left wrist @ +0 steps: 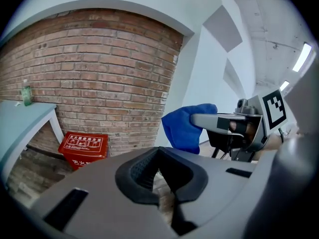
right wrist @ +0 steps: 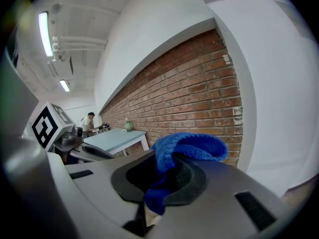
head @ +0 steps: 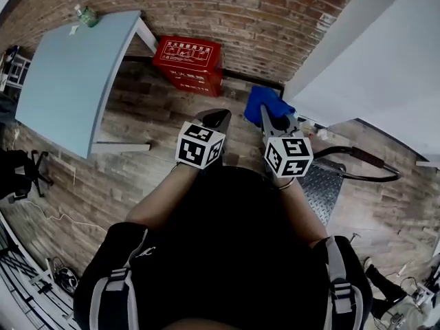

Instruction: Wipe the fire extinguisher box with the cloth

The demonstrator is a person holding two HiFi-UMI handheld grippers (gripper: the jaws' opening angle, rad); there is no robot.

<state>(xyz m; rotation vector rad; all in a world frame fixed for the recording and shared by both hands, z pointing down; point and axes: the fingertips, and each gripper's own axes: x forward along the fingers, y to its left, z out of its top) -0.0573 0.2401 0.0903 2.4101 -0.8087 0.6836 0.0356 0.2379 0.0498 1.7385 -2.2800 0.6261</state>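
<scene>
The red fire extinguisher box [head: 190,64] stands on the floor against the brick wall, and shows at lower left in the left gripper view as the red box [left wrist: 83,149]. My right gripper [head: 269,115] is shut on a blue cloth [head: 267,104], which bunches out of its jaws [right wrist: 188,148] and hangs well to the right of the box. In the left gripper view the same cloth [left wrist: 185,126] shows beside the right gripper. My left gripper [head: 215,120] is shut with nothing in it, held below and right of the box.
A light blue table [head: 71,74] stands left of the box with a green bottle [head: 86,16] at its far corner. A white wall [head: 371,67] juts out on the right. A metal tread plate [head: 320,188] and a black tube lie on the floor at right.
</scene>
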